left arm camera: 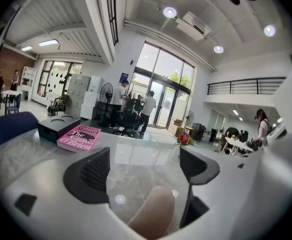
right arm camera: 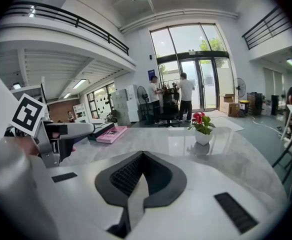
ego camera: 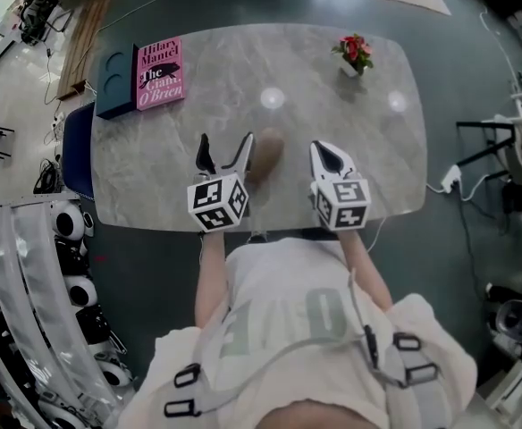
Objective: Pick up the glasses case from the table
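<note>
A tan, rounded glasses case (ego camera: 267, 155) lies on the grey marble table (ego camera: 332, 96) near its front edge. My left gripper (ego camera: 225, 147) stands open right at it. In the head view the case shows just past that gripper's right finger (ego camera: 242, 153). In the left gripper view the case (left arm camera: 152, 215) sits low between the wide-spread jaws of the left gripper (left arm camera: 143, 164), and neither pad presses on it. My right gripper (ego camera: 329, 157) hovers a little to the right of the case. In the right gripper view the right gripper (right arm camera: 141, 176) is shut with nothing in it.
A pink book (ego camera: 159, 72) leans on a dark blue box (ego camera: 116, 83) at the table's far left corner. A small pot of red flowers (ego camera: 354, 54) stands at the far right. A blue chair (ego camera: 78, 150) is at the left edge. People stand far off by the glass doors.
</note>
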### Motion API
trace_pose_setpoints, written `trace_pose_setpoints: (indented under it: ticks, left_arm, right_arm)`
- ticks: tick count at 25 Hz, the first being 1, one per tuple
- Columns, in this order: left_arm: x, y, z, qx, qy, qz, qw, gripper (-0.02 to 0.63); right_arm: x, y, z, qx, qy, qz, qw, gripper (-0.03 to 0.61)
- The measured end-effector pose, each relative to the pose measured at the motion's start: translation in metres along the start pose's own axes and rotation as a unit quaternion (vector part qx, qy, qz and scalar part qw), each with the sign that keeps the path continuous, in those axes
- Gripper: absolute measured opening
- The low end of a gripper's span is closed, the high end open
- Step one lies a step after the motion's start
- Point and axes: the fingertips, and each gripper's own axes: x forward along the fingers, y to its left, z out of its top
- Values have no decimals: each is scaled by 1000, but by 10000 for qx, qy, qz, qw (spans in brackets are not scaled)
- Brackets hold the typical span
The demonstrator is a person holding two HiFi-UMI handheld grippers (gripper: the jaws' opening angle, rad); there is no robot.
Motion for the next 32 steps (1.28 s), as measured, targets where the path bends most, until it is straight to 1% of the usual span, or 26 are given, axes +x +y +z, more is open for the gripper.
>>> trace_pose_setpoints:
  ticks: [2, 3, 8, 13, 15, 17, 19, 22, 24, 27, 28, 31, 32]
  left_arm:
    - [1, -6, -3, 412, 119, -26, 9991, 413]
    - [2, -10, -5, 554, 180, -93, 9983, 413]
    - [10, -32, -8, 840, 357, -544, 9943, 412]
    - [25, -57, -11, 1293, 584, -1126, 9835, 413]
    - [34, -58, -21, 1512, 824, -1209, 9776, 412]
    - [45, -54, -38, 1665, 1163, -1182, 9720, 411]
    - [55, -51, -53, 1659, 1499, -1156, 9678, 411]
    - [66, -53, -68, 1542, 1873, -1191, 9628, 411]
    - [71, -55, -80, 1594, 2146, -1250, 9555, 411]
    - [74, -56, -100, 1826, 2594, -1290, 9395, 411]
    - [74, -56, -108, 1846, 2768, -1303, 9340, 411]
    - [74, -58, -125, 1833, 3118, -1337, 9227, 411]
    - [73, -57, -130, 1874, 3267, -1315, 9170, 411]
  right_arm:
    - [-1, -2, -1, 14, 17, -20, 10000, 2]
    - [-1, -3, -1, 22, 20, -28, 10000, 2]
    - [0, -5, -1, 56, 20, -34, 10000, 2]
    - [-2, -4, -5, 97, 50, -13, 9999, 2]
    - [-4, -5, -9, 128, 70, -37, 9999, 2]
    - [-6, -8, -13, 182, 86, -79, 9998, 2]
    - [-9, -11, -16, 241, 86, -109, 9996, 2]
    - [-15, -16, -20, 316, 63, -147, 9994, 2]
    - [-19, -21, -23, 390, 39, -220, 9990, 2]
    - [-25, -28, -28, 508, 22, -349, 9981, 2]
    - [-27, -30, -31, 541, 27, -388, 9978, 2]
    - [-32, -34, -35, 607, 49, -472, 9970, 2]
    - [-33, -35, -36, 628, 46, -488, 9968, 2]
